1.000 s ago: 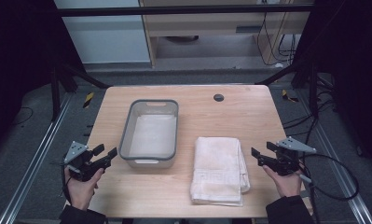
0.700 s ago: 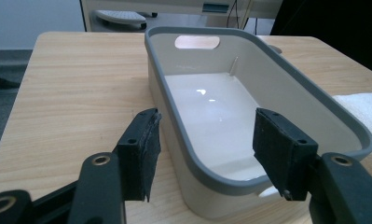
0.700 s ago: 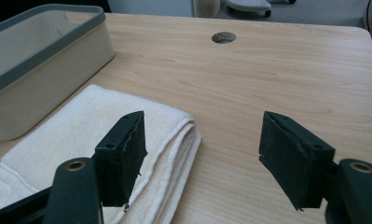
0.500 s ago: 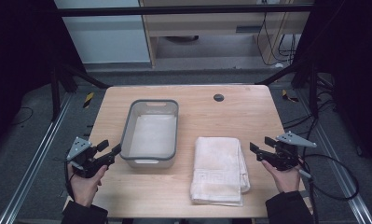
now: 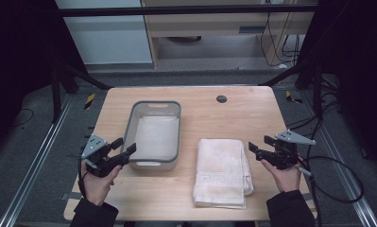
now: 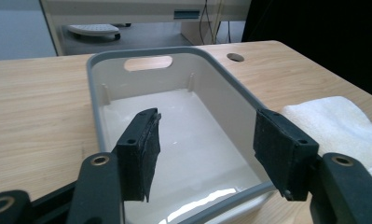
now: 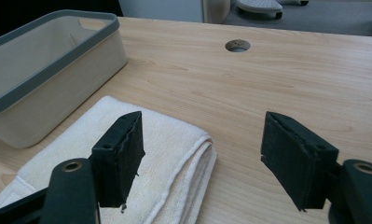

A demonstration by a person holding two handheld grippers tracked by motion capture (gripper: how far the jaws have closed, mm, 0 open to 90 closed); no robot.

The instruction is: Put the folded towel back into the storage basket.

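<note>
White folded towel [image 5: 222, 171] lay between both hands; left gripper [image 5: 124, 149] hovered at the grey bin [image 5: 148, 105], right gripper [image 5: 260, 147] beside the towel, fingers spread, pinching nothing.

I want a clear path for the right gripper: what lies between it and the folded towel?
Bare wooden table separates the right gripper from the folded towel, as the high view shows.

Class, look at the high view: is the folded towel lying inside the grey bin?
No, the towel lies folded on the table beside the bin, whose inside is bare.
</note>
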